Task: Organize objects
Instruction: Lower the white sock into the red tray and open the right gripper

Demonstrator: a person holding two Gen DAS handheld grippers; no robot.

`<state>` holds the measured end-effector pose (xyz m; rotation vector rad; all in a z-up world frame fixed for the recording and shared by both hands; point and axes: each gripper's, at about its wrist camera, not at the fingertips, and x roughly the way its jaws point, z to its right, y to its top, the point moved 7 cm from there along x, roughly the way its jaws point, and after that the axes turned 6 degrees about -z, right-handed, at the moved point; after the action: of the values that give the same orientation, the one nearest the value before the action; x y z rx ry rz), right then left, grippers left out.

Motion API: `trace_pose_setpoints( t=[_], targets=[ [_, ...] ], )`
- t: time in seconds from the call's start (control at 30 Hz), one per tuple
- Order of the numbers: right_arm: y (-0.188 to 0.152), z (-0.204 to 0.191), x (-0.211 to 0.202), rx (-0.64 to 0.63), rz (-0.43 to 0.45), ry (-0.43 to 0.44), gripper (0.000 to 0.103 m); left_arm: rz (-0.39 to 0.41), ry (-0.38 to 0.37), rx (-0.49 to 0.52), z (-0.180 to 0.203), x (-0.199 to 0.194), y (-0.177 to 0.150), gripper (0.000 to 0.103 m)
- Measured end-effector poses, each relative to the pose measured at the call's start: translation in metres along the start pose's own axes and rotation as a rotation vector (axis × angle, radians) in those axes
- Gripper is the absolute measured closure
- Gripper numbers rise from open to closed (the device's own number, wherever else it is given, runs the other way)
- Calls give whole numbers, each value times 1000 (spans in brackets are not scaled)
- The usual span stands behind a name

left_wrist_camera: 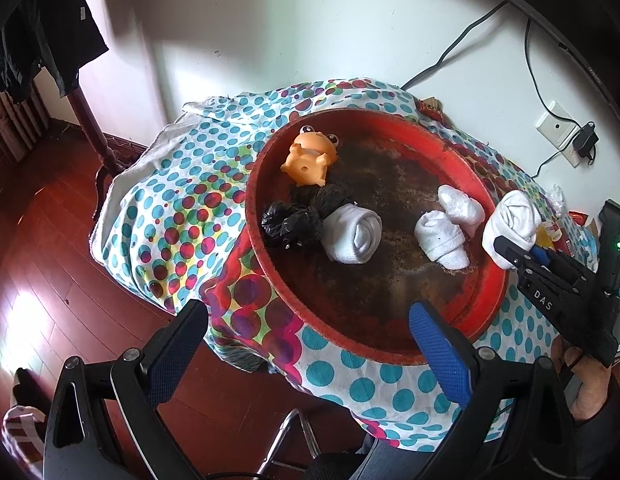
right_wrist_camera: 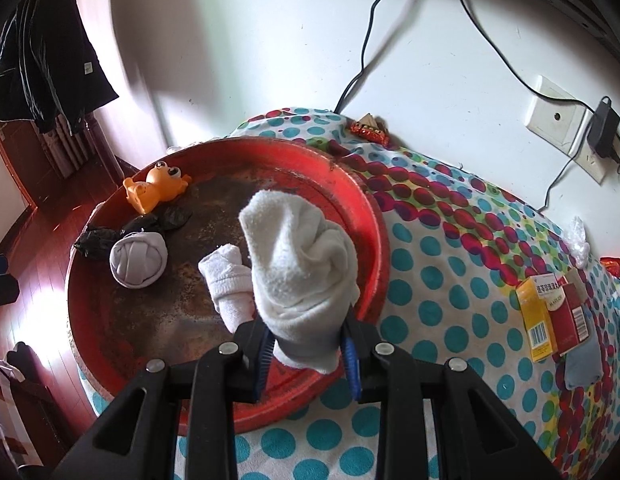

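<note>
Polka-dot tablecloth point(right_wrist_camera: 450, 292) | right gripper point(right_wrist_camera: 307, 354) pinching rolled white sock point(right_wrist_camera: 305, 264) | left gripper point(left_wrist_camera: 310, 344) wide, idle | drop it inside red tray point(right_wrist_camera: 374, 216), clear of the rim

A desk under a polka-dot cloth point(right_wrist_camera: 430, 288) carries a red tray point(right_wrist_camera: 374, 216) at its left end and small boxes point(right_wrist_camera: 550, 312) toward its right end.

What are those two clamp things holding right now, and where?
The right gripper is shut on a rolled white sock, pinched at its lower end. The left gripper holds nothing; its jaws stand open.
</note>
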<state>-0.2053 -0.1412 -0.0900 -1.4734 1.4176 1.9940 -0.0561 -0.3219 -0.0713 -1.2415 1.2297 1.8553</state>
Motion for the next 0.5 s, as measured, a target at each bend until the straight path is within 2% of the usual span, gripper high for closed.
trace_pose_setpoints(
  t=[0.5],
  targets=[
    [36,-23,24,-25,-16,14,74,-27,10,-22,-12,10,2,2]
  ],
)
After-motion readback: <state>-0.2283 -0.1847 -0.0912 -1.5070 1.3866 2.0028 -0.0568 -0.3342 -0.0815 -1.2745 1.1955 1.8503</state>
